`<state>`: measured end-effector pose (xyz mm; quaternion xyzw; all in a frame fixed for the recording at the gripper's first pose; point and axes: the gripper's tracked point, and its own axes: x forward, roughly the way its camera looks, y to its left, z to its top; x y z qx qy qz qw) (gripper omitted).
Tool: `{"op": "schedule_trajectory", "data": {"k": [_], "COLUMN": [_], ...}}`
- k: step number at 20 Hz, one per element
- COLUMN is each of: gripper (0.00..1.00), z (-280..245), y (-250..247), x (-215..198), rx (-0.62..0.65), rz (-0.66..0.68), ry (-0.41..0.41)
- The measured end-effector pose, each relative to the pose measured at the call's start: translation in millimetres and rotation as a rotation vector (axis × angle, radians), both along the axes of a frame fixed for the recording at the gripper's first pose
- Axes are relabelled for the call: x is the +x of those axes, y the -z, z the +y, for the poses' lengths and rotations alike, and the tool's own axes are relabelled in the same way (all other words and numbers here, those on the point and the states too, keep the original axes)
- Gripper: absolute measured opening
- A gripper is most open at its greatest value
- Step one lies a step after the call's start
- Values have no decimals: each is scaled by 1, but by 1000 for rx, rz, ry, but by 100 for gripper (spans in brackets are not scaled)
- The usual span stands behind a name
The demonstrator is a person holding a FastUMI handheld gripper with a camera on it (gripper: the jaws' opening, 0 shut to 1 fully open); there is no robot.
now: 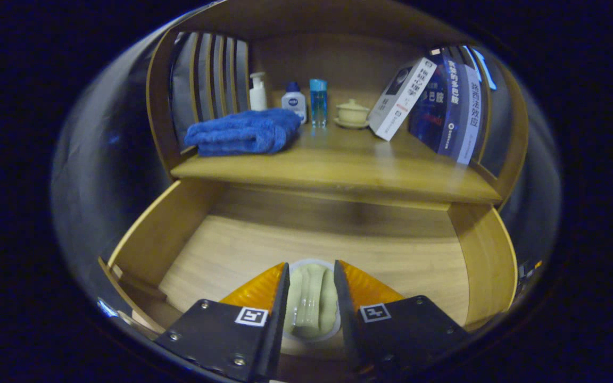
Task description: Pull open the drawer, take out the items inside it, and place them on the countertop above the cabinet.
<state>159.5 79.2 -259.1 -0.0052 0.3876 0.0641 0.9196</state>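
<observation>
Drawer [179,234] pulled open below the cabinet's countertop surface [338,165]. Gripper [311,282] lowered into the drawer, jaws narrowed around a pale green item [311,300] with a white rim; both orange-backed fingers [256,290] lie against its sides, so it appears gripped. Whether it is lifted off the drawer floor cannot be told.

Surroundings on the surface, all beyond the fingers:
- folded blue towel [245,132] at the left, near the front edge
- white pump bottle [257,93] behind the towel, against the back wall
- small white bottle with blue cap [293,100] just beside it
- clear blue bottle [317,102] next along
- cream lidded cup on a saucer [352,113] near the middle
- white box [399,99] leaning tilted against upright dark blue books [453,106] at the right

The front-centre stretch of the surface is bare wood.

Hard to make out: the item's exact kind, since the fingers cover both flanks and its near end sits between the black finger mounts. Drawer's near front panel is cut off under the gripper. Slatted side panels [210,80] at left are dim
</observation>
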Motion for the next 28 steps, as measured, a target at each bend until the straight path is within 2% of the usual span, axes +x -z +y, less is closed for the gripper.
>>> {"op": "schedule_trajectory", "data": {"k": [4, 7, 8, 9, 13, 19, 24, 28], "gripper": [49, 37, 37, 15, 14, 14, 14, 14], "z": [0, 4, 0, -8, -2, -3, -8, -13], "y": [21, 27, 42, 29, 20, -42, -106, -136], "x": [-6, -11, -3, -6, -8, 10, 43, 77], "rx": [-18, 4, -15, -23, -2, 32, 50, 42], "rz": [45, 84, 69, 63, 24, -125, -261, -341], "ry": [6, -6, 4, 28, 21, 20, 29, 49]}}
